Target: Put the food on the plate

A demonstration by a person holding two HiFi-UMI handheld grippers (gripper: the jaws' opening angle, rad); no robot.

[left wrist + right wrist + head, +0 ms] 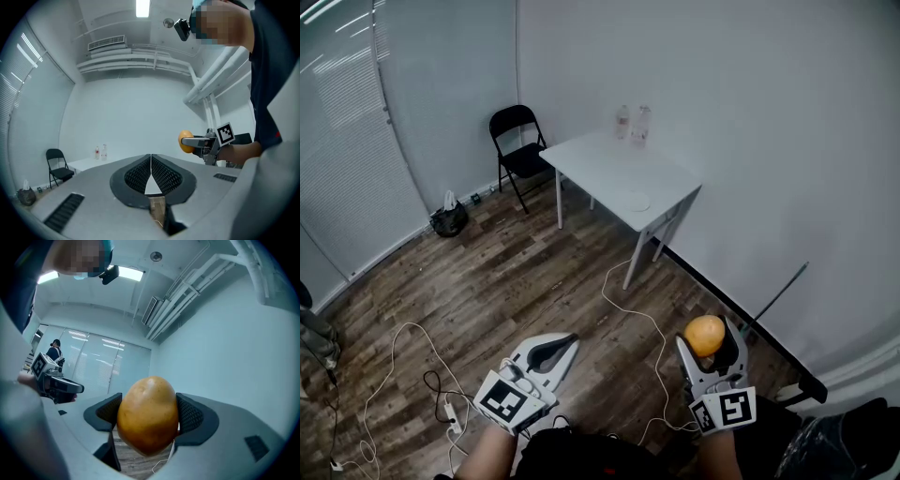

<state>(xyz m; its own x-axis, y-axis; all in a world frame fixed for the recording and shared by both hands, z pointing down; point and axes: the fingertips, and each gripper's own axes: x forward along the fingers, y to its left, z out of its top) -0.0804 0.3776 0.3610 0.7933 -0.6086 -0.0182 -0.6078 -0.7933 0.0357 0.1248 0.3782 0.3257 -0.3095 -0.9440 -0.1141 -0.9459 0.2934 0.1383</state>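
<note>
Clamped in the right gripper: a yellow-brown potato, pinched at its flanks by both ribbed pads, jaws spread wide around it. Seen in the right gripper view as egg-shaped, with the long axis standing upright across the line of the jaws, tilted a little, narrower end up and blunt end hanging below the pads. Carried in the air at the lower right of the head view, over the floor and well apart from the table. Left gripper at lower left, jaws together with the tips meeting and nothing between them, pointing forward and slightly toward the right one. Below both, a dark wood-plank floor, crossed by white cables, with a white power strip near the left forearm. Farther off, against the white wall, a white table set at an angle, carrying two clear bottles at its far edge and what seems a pale round plate near its closer end, faint at this range. Beside the table's far corner, a black folding chair; left of that, a dark bag slumped on the floor at the foot of the wall. Along the left side, a curved run of closed blinds. Overhead in the gripper views, white ducts and a lit ceiling panel.
</note>
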